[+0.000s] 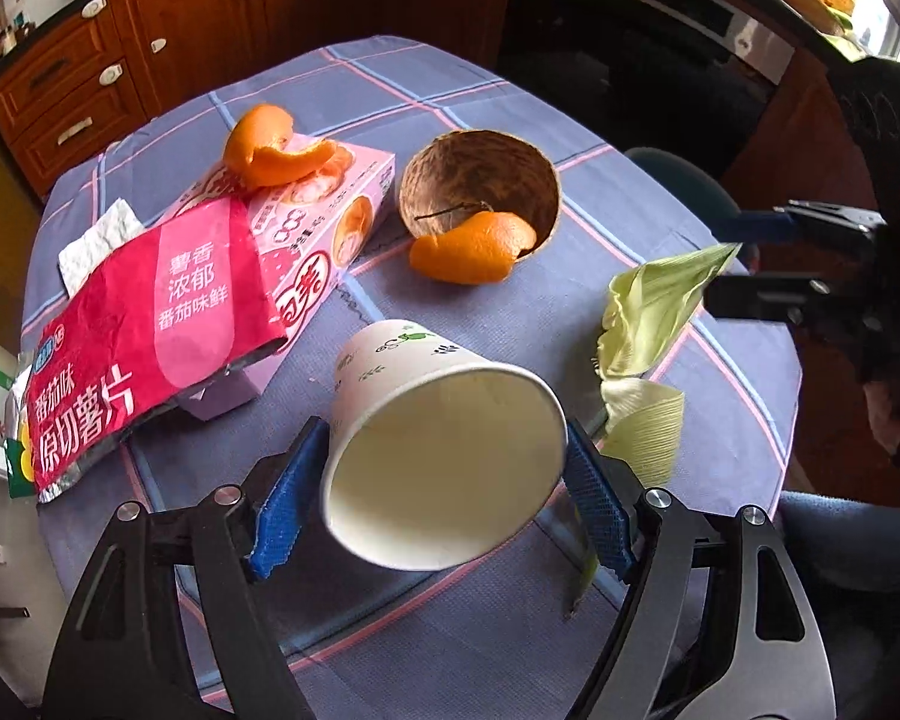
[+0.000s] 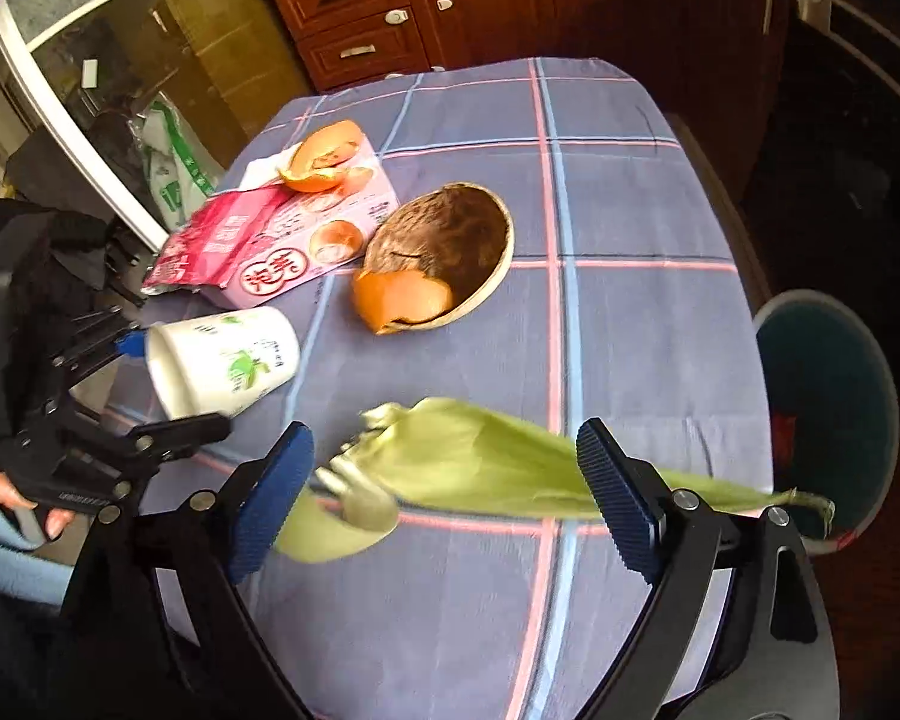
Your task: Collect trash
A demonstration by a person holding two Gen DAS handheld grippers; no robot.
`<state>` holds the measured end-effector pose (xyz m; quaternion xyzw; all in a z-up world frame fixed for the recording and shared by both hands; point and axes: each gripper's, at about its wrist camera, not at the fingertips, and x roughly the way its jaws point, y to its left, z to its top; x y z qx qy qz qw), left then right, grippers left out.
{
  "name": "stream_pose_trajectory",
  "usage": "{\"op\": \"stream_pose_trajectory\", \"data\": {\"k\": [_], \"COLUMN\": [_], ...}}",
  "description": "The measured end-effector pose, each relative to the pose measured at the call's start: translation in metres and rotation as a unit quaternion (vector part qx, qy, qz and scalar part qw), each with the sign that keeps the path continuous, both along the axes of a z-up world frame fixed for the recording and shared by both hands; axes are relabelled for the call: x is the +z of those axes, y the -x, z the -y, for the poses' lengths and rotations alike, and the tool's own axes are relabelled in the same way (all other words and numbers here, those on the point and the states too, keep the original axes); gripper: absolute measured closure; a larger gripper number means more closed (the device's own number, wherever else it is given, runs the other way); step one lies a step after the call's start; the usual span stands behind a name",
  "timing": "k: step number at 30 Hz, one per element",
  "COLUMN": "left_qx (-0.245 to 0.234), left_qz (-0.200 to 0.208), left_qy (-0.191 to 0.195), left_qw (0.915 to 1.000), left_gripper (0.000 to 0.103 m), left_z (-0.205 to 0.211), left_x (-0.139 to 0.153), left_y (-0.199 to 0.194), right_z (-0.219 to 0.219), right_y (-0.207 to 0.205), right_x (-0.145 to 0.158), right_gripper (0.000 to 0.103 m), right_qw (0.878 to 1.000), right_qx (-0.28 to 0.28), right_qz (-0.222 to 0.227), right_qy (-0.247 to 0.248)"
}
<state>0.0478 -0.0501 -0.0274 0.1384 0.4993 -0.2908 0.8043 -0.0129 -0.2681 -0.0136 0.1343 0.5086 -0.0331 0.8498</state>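
I log one white paper cup (image 1: 444,450) with green print, on its side, pinched at the rim by my left tool (image 1: 438,498). One pale green corn husk (image 2: 480,468) lies blurred between the spread pads of my right tool (image 2: 444,492), untouched by them. The bench wears a blue plaid cloth (image 2: 630,330); brown wooden cabinets (image 1: 90,78) stand behind. One coconut-shell bowl (image 1: 480,180) holds orange peel (image 1: 474,246). More peel tops a pink carton (image 1: 318,222); a red crisp bag (image 1: 144,324) leans there.
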Motion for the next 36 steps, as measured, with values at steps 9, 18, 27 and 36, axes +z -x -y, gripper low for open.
{"op": "stream_pose_trajectory", "data": {"k": [9,18,27,36], "left_qx": [0.039,0.037,0.044,0.045], "left_qz": [-0.042,-0.048,-0.062,-0.029], "left_qy": [0.009,0.002,-0.001,0.022], "left_qw": [0.9983,0.9981,0.9971,0.9983], "left_gripper": [0.023,0.021,0.021,0.047], "left_z": [-0.039,-0.029,-0.030,-0.030], "left_x": [-0.022,-0.027,-0.040,-0.019], "left_y": [0.007,-0.006,-0.006,0.003], "right_z": [-0.002,-0.050,-0.064,-0.057], "right_y": [-0.019,-0.013,-0.005,0.007], "right_x": [-0.041,-0.039,-0.049,-0.028], "right_gripper": [0.017,0.014,0.012,0.086], "right_qw": [0.994,0.989,0.983,0.992], "right_qx": [0.024,0.059,0.072,0.035], "right_qz": [-0.103,-0.137,-0.161,-0.113], "right_qy": [-0.025,0.013,0.048,0.048]}}
